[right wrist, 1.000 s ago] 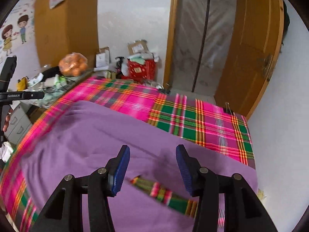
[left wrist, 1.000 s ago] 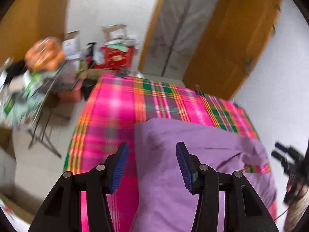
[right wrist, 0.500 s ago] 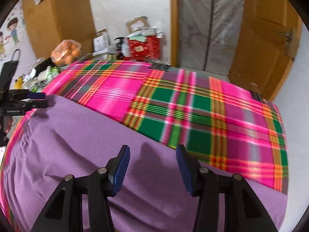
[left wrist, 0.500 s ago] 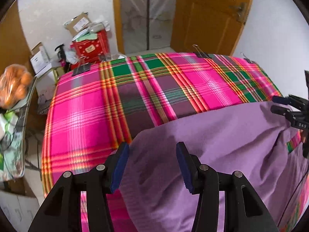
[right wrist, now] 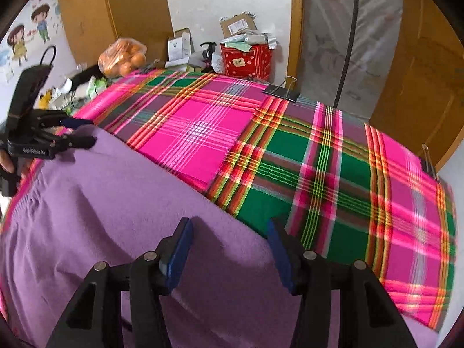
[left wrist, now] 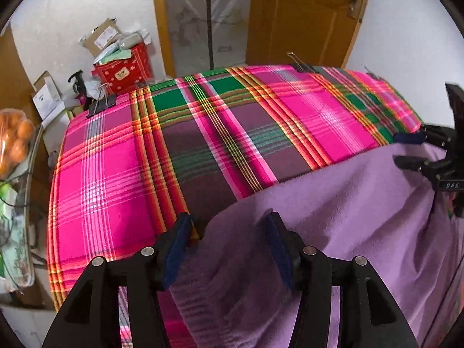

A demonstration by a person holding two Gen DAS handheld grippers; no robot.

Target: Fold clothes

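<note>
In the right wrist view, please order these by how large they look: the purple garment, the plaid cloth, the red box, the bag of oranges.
1. plaid cloth and purple garment: both look about equally large; the garment lies nearer the camera, so I do not rank them.
2. red box
3. bag of oranges, only slightly smaller.

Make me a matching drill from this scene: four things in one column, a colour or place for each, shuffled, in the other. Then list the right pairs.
Things:
1. purple garment
2. plaid cloth
3. red box
4. bag of oranges

Descriptions:
A. pink and green, covering the table
B. on the floor behind the table, papers piled on top
C. lying on the table's near side
D. clear plastic, beside the table's far left corner

Pairs: 1-C, 2-A, 3-B, 4-D
</note>
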